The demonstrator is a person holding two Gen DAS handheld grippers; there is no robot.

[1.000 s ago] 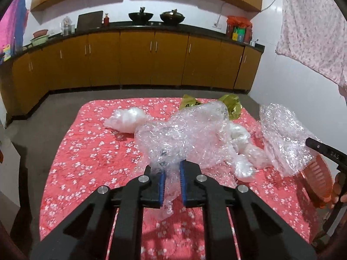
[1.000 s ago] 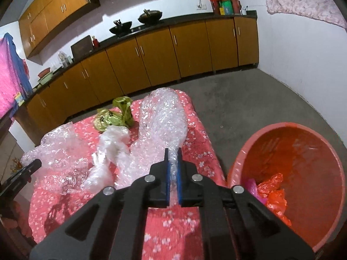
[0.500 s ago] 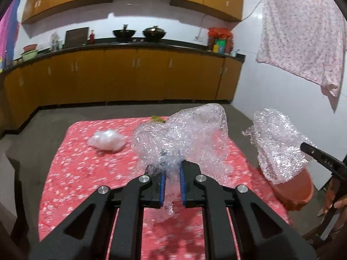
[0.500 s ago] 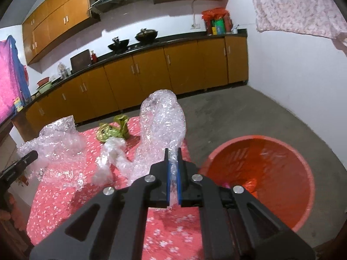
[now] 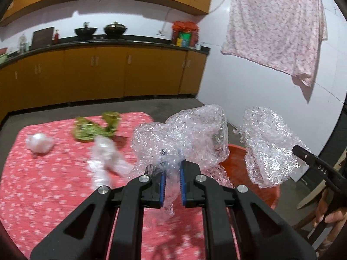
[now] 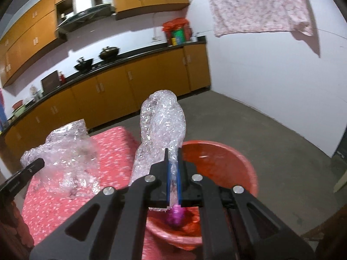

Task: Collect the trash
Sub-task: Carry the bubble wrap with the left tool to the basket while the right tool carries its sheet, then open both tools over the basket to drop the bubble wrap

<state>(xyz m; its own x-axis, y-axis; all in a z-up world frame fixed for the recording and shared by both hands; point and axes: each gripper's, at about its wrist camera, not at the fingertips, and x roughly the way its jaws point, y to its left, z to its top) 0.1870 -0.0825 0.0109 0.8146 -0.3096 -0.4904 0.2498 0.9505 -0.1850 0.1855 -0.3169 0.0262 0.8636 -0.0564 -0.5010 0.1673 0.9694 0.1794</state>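
Bubble wrap is hanging pinched in the left tongs; the right tongs are gripping another bubble-wrap bundle over the red basin.

Two bubble-wrap wads, one red tub, three trash pieces on the table, two woks.

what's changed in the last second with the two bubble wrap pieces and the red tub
Both grippers have lifted their bubble wrap off the table and swung it toward the red tub. The right gripper now holds its bubble wrap piece over the tub rim; the left gripper carries its bubble wrap bundle close behind. Both stay clamped. The green wrapper and white wad remain on the table.
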